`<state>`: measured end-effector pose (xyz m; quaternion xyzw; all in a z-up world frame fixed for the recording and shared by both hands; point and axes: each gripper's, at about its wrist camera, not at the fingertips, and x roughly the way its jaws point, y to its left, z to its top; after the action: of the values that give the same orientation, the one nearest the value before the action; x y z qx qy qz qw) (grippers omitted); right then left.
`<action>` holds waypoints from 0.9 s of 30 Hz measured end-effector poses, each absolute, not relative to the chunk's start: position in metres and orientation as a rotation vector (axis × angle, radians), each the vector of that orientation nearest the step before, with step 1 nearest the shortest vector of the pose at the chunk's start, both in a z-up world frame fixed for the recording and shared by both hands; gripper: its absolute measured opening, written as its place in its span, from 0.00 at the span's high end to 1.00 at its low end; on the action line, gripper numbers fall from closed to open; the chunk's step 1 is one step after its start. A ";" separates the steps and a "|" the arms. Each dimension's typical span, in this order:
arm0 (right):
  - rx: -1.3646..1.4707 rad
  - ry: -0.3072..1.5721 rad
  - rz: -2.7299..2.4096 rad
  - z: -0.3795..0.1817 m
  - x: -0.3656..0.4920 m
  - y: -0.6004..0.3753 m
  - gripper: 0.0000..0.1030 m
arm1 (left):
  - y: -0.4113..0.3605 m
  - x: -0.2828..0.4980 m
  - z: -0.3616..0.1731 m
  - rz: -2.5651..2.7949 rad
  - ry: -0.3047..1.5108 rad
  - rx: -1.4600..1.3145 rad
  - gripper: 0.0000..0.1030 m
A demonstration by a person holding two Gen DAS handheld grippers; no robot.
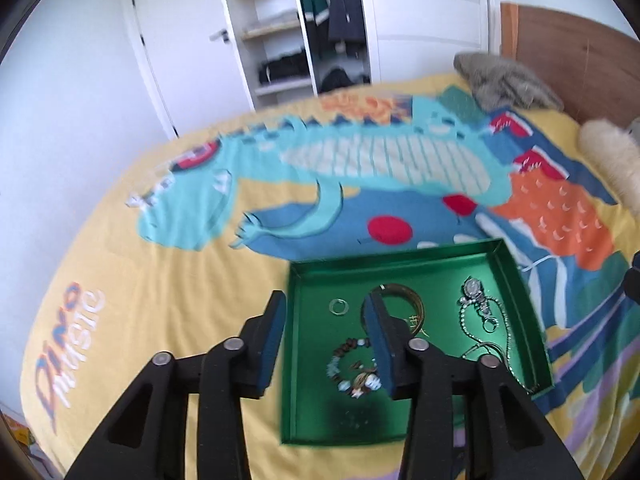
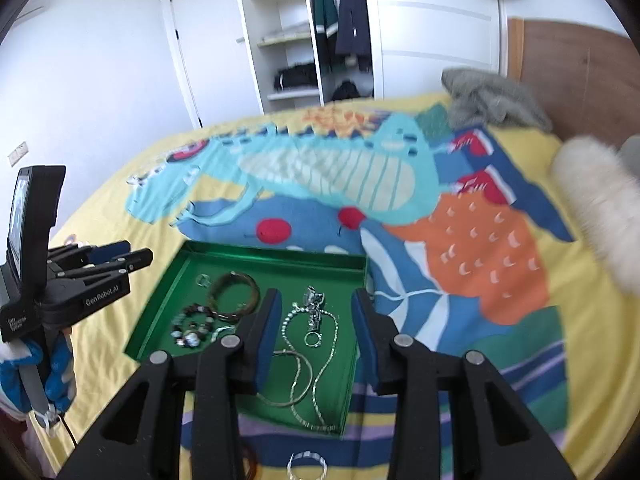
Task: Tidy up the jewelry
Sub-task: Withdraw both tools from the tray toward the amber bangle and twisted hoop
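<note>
- Bedspread [image 2: 500, 184]: yellow, printed with a large turquoise dinosaur; it covers the bed and carries everything below.
- Wardrobe [image 2: 288, 40]: stands open at the far side of the room, with shelves and hanging clothes.
- Grey cloth [image 2: 492, 98]: bunched on the far right of the bed, with a pale fluffy cushion [image 2: 600, 216] nearer on the right.
- Green tray [image 2: 280, 258]: shallow and rectangular, lying flat on the bedspread at the near centre.
- Left gripper [image 1: 326, 340]: held above the tray's left half; jaws released, nothing between the pads. In the right wrist view it appears at the left edge, gripped by a blue-gloved hand [image 2: 56, 376].
- Right gripper [image 2: 316, 340]: held above the tray's right half; jaws apart, gripping nothing.
- Silver chain [image 2: 326, 356]: coiled in the right half of the tray, beside a wristwatch [image 1: 472, 290].
- Brown bangle [image 2: 234, 292]: lies far left in the tray.
- Beaded bracelet [image 1: 356, 368]: lies near left in the tray.
- Small ring [image 1: 339, 306]: lies far left, beside the bangle.
- Silver band [image 2: 307, 466]: rests on the bedspread outside the tray, at the near edge.
</note>
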<state>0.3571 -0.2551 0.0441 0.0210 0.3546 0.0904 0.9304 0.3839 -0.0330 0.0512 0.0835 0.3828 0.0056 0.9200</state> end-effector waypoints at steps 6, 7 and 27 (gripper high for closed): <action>0.060 0.586 0.195 0.114 0.267 -0.250 0.66 | -0.019 0.297 0.108 0.016 0.690 0.133 0.53; 0.059 0.566 0.195 0.123 0.251 -0.247 0.65 | -0.016 0.284 0.113 0.019 0.682 0.119 0.53; 0.100 0.488 0.272 0.116 0.069 -0.237 0.61 | 0.021 0.094 0.114 0.133 0.581 0.085 0.49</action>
<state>0.0692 -0.2371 0.1164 0.0492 0.2405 0.1344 0.9600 0.0935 0.0213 0.1140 0.0419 0.2861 0.0654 0.9550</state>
